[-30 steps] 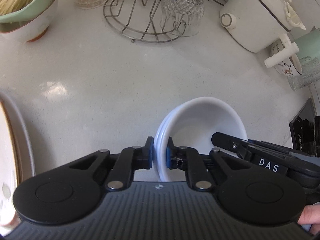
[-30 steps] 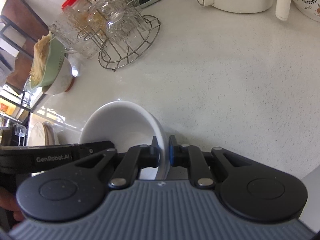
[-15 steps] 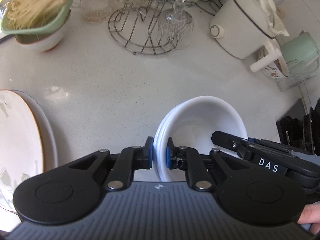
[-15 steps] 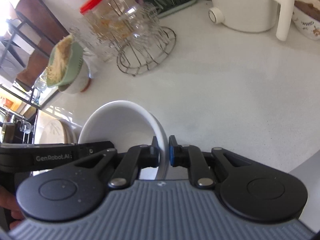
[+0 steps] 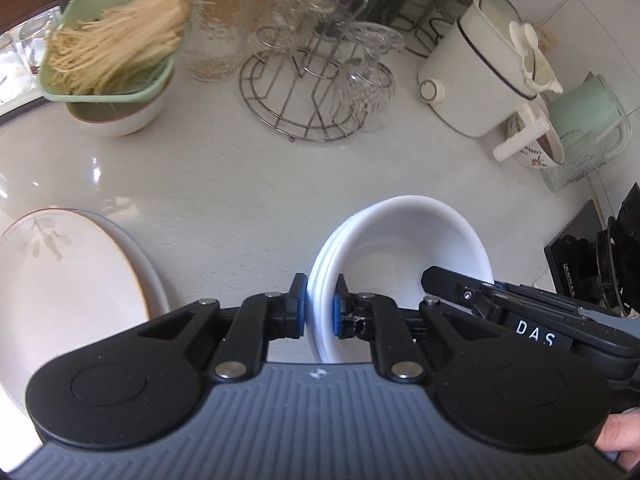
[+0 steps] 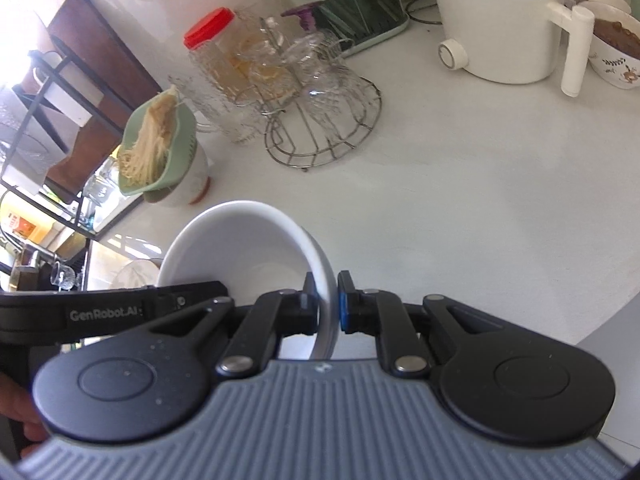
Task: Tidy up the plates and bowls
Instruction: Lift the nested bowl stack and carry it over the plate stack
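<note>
I had the stack of white bowls [image 5: 404, 248] off the surface [image 5: 248, 200], my left tongs [image 5: 320, 304] pinching one side of the rims and my right tongs [image 6: 328, 306] pinching the opposite side. The stack hung in front of the wire rack [image 5: 308, 92] (plates [image 5: 60, 280] lay left of the bowls). I judged this the carrying step; next came level travel and gentle lowering.

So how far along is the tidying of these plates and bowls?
Partway. Already stacked: the plates at the left on the counter. In hand: a nested stack of white bowls, with the left gripper and right gripper each clamping its rim. Left: setting that stack down somewhere.
</note>
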Tool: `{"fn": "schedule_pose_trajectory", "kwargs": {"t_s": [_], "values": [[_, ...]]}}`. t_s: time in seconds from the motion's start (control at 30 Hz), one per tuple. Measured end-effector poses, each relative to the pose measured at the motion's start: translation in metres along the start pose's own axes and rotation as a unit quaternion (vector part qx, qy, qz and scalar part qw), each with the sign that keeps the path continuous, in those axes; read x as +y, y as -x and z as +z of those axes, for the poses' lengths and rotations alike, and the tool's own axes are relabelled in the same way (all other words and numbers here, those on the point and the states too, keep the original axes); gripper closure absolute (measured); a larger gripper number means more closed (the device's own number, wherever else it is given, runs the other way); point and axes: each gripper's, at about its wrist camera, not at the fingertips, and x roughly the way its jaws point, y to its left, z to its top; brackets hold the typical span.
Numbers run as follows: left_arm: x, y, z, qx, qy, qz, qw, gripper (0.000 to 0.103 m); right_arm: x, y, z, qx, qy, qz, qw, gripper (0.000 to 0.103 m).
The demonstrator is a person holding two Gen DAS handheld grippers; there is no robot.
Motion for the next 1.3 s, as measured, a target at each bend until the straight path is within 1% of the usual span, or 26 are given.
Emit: {"fn": "schedule_pose_trajectory", "kwargs": {"t_s": [0.2, 0.33, 0.43, 0.53, 0.7, 0.77, 0.83, 0.97, 1.1, 1.2, 1.3], "values": [[0.022, 0.021, -0.004, -0.01, 0.014, 0.003, 0.9999, 0.089, 0.031, 0.002, -0.001, 0.002, 0.024, 0.002, 1.0, 0.09], [0.042, 0.037, -0.008, -0.021, 0.022, 0.005, 0.9995, 0.088, 0.052, 0.0, -0.002, 0.004, 0.028, 0.007, 1.0, 0.09], [0.064, 0.051, -0.016, -0.035, 0.038, 0.011, 0.9986, 0.088, 0.073, -0.006, -0.002, 0.008, 0.027, 0.015, 1.0, 0.089], [0.087, 0.063, -0.025, -0.046, 0.065, 0.015, 0.9967, 0.088, 0.095, -0.013, -0.005, 0.01, 0.031, 0.026, 0.999, 0.089], [0.127, 0.084, -0.039, -0.055, 0.094, 0.016, 0.9939, 0.088, 0.135, -0.025, -0.012, 0.021, 0.064, 0.042, 0.997, 0.089], [0.141, 0.09, -0.042, -0.061, 0.097, 0.023, 0.9932, 0.088, 0.152, -0.032, -0.016, 0.024, 0.077, 0.043, 0.996, 0.089], [0.155, 0.094, -0.048, -0.07, 0.112, 0.024, 0.9909, 0.088, 0.166, -0.039, -0.019, 0.027, 0.085, 0.044, 0.995, 0.089], [0.184, 0.092, -0.059, -0.07, 0.156, 0.023, 0.9849, 0.088, 0.188, -0.056, -0.025, 0.045, 0.098, 0.042, 0.993, 0.089], [0.21, 0.082, -0.066, -0.06, 0.183, 0.023, 0.981, 0.088, 0.204, -0.078, -0.033, 0.062, 0.12, 0.036, 0.99, 0.089], [0.221, 0.073, -0.068, -0.048, 0.184, 0.029, 0.9813, 0.088, 0.21, -0.093, -0.041, 0.07, 0.11, 0.03, 0.991, 0.088], [0.227, 0.065, -0.068, -0.041, 0.174, 0.032, 0.9834, 0.088, 0.208, -0.105, -0.047, 0.077, 0.097, 0.028, 0.992, 0.087]]}}
